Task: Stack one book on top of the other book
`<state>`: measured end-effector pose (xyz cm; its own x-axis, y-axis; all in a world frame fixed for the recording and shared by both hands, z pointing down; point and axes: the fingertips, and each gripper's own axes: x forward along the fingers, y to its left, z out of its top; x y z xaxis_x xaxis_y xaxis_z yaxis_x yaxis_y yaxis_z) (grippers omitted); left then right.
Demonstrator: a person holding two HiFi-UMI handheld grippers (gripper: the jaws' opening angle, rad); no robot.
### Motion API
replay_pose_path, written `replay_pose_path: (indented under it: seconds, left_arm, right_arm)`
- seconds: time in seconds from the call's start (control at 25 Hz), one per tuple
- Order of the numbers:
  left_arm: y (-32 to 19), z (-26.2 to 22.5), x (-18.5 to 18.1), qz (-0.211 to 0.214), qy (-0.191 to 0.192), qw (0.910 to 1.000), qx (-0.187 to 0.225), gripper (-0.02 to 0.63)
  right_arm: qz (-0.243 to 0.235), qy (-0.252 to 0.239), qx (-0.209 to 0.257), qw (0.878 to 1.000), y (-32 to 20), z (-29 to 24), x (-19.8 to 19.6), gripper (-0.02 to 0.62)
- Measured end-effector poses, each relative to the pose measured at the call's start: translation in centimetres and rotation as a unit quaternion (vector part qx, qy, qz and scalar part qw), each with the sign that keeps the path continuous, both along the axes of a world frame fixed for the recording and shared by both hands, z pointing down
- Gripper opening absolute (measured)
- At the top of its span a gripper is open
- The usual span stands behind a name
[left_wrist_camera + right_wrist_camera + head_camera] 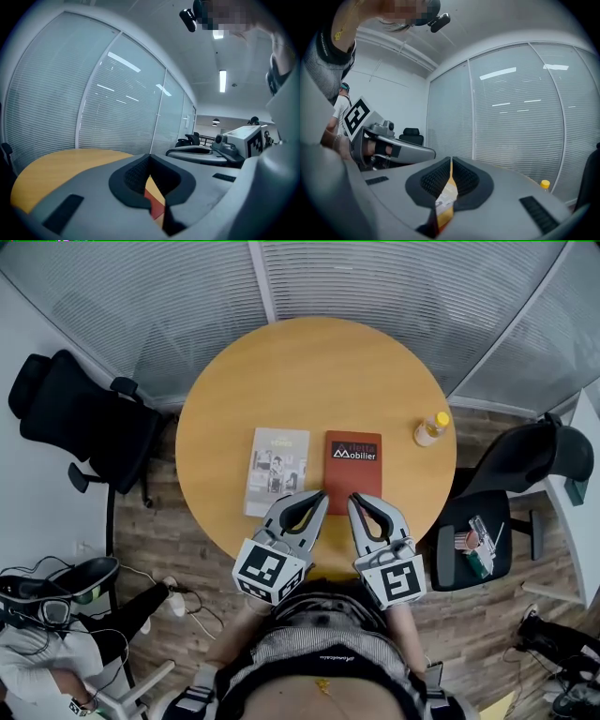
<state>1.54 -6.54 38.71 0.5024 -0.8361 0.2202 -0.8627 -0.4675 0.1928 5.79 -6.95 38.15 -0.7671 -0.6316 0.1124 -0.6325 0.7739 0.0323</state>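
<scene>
Two books lie side by side on the round wooden table point(309, 371): a pale grey book point(277, 470) on the left and a red book point(353, 463) on the right. My left gripper point(322, 495) is shut and empty, its tip between the two books' near ends. My right gripper point(355, 498) is also shut and empty, over the red book's near edge. In the left gripper view the jaws point(150, 157) meet, with a sliver of the red book point(157, 206) showing below them. In the right gripper view the shut jaws point(451, 161) frame a strip of the pale book point(446, 199).
A small bottle with a yellow cap point(431, 428) stands near the table's right edge, also in the right gripper view as the bottle point(544, 184). Black office chairs stand at the left point(84, 423) and right point(525, 460). Slatted glass walls curve behind the table.
</scene>
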Motion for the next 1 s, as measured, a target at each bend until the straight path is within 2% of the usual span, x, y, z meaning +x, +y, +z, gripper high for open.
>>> replay_pose_path:
  seconds: [0.48, 0.68, 1.0]
  left_arm:
    - [-1.4, 3.0, 0.1, -0.012, 0.0, 0.9995, -0.029, 0.018]
    - [-2.1, 4.9, 0.2, -0.015, -0.005, 0.9989, -0.044, 0.018]
    - [-2.9, 8.8, 0.4, -0.013, -0.011, 0.9967, -0.079, 0.018]
  right_arm:
    - [0.028, 0.015, -0.034, 0.999, -1.8, 3.6, 2.3, 0.028]
    - [0.047, 0.023, -0.073, 0.996, -2.5, 5.9, 3.3, 0.028]
    - [0.05, 0.051, -0.093, 0.993, -3.3, 9.1, 4.2, 0.028]
